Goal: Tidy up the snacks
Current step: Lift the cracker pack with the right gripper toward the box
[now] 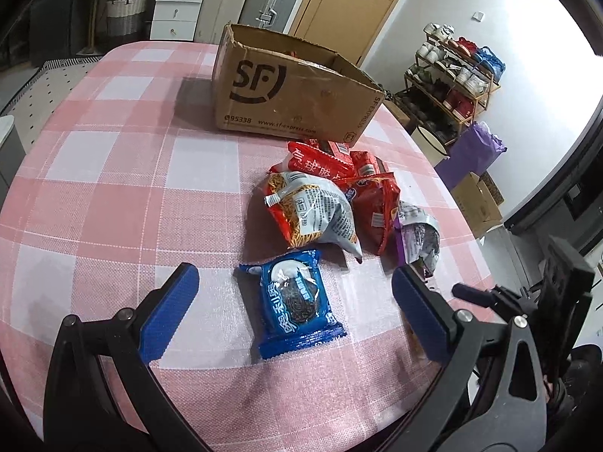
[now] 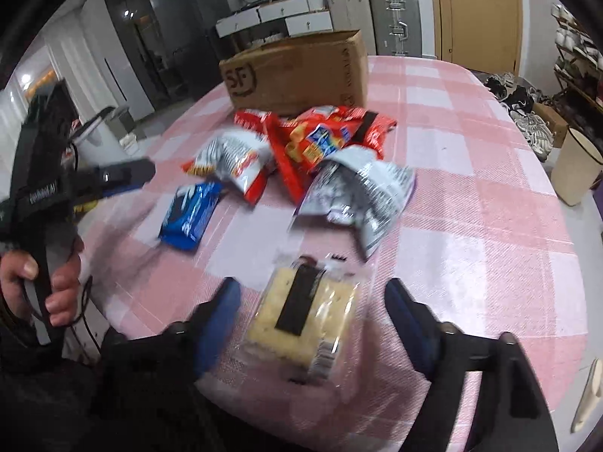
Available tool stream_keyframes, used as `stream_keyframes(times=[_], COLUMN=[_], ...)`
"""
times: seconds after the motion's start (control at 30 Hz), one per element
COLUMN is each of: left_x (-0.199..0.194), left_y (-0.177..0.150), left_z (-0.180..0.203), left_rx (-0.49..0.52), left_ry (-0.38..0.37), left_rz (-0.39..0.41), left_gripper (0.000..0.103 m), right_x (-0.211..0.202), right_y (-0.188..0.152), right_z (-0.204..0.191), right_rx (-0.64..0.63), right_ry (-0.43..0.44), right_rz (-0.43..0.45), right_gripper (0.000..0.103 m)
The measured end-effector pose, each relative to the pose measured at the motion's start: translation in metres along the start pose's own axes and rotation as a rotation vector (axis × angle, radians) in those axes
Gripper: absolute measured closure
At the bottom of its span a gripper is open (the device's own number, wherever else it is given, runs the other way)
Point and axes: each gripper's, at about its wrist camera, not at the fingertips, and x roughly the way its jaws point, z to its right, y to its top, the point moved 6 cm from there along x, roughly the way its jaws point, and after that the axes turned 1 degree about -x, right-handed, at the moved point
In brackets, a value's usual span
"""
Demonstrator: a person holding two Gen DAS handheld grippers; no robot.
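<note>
Left wrist view looks down on a table under a pink checked cloth (image 1: 113,173). The left gripper (image 1: 294,312) has its blue pads spread wide, and a blue cookie packet (image 1: 294,305) lies flat on the cloth between them, touched by neither pad. Just beyond the packet sits a loose heap of snacks: an orange-and-silver bag (image 1: 312,207), red bags (image 1: 339,162) behind it and a crumpled silver-and-purple bag (image 1: 418,237) to the right. Farther off stands an open cardboard box (image 1: 297,90), with the red bags close against its near side.

From the right wrist view, the right gripper (image 2: 312,309) is also spread apart, holding nothing. A clear-wrapped cracker pack (image 2: 305,320) with a dark label lies on the cloth between its blurred fingers; I can't tell whether either pad touches it. The heap of bags lies beyond it, the box farther still. At the left edge a hand (image 2: 41,282) grips the handle of the other tongs, near the blue packet.
</note>
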Motion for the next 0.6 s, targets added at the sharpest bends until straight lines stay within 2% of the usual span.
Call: stream_keyframes(times=[0.17,0.27,0.3,0.33,0.4,0.6], left_x=[-0.001,0.002,0.003,0.004,0.007,0.009], left_y=[-0.001,-0.003,-0.004,-0.005,-0.006,-0.007], left_z=[-0.001,-0.005,-0.006,-0.006,-0.006,-0.006], left_rx=[0.003,-0.010,-0.013,-0.014,-0.013,-0.013], left_ry=[-0.001,0.005,0.006,0.005,0.007,0.007], left_rz=[-0.002,-0.011,-0.016,-0.020,-0.027,-0.032], left_gripper=[0.001,0.001,0.001,0.001,0.001,0.001], right_x=[0.020,0.025,0.027,0.027,0.025,0.022], right_y=[-0.010,-0.012,-0.013,-0.015,-0.015,-0.015], right_z=[-0.010,-0.018,-0.019,-0.022,-0.025,-0.021], right_rx=[-0.028,-0.090,-0.106,-0.139,-0.154,-0.127], right_ry=[-0.032,-0.095,-0.111,-0.135,-0.114,-0.079], right_rz=[-0.070,-0.077,-0.079,-0.075,-0.059,-0.046], right_gripper=[0.022,0.022,0.024,0.034,0.043,0.044])
